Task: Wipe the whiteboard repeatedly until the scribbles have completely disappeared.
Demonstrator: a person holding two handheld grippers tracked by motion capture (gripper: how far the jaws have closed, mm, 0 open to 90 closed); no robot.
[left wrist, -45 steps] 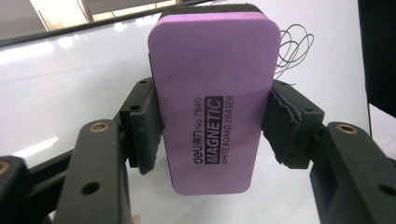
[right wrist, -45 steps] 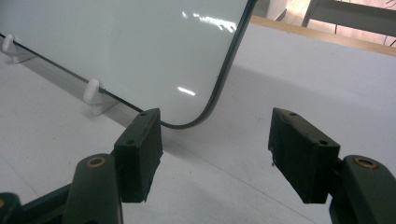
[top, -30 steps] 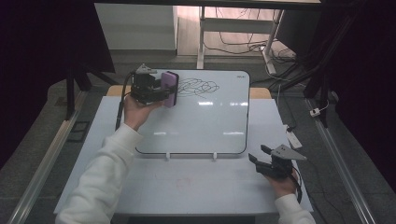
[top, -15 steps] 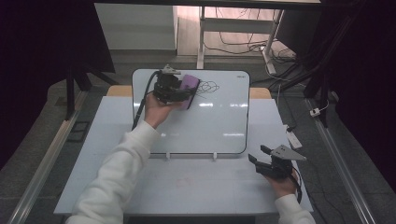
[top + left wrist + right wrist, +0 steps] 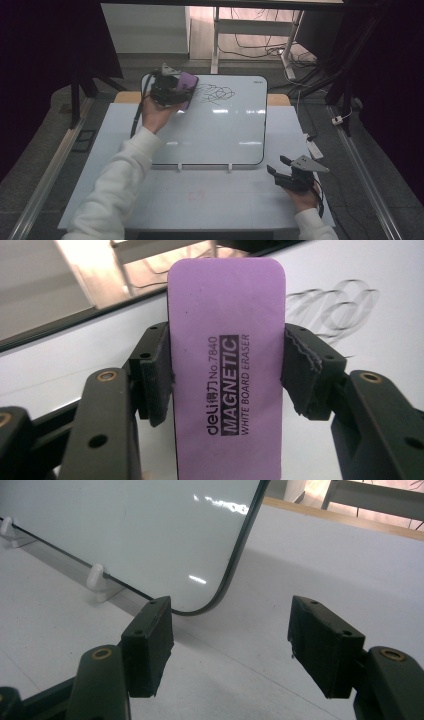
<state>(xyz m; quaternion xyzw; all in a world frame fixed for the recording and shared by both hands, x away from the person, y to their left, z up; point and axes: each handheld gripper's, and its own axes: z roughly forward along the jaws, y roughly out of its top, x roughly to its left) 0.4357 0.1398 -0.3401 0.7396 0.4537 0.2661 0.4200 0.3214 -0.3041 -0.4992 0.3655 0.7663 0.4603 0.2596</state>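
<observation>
Pale and nearly bare, the bench (image 5: 210, 200) carries a whiteboard (image 5: 220, 135) lying flat, with dark floor and cables around it. A black scribble (image 5: 215, 93) sits near the board's far edge. The left gripper (image 5: 181, 90) has its fingers (image 5: 155, 375) clenched on the long sides of a purple eraser (image 5: 227, 360), printed "MAGNETIC WHITE BOARD ERASER", and holds it at the board's far left corner, just beside the scribble's left end. Over the last second the eraser has swept right along the far edge, toward the scribble, and has now pulled back a little to the left; whether its face touches the board cannot be told. The scribble looks largely intact, so the wiping seems to be at its start, with most of the ink left to clear. More passes across to the right look needed. The right gripper (image 5: 283, 171) has not moved: it rests on the bench by the board's near right corner, fingers (image 5: 150, 645) released and empty.
</observation>
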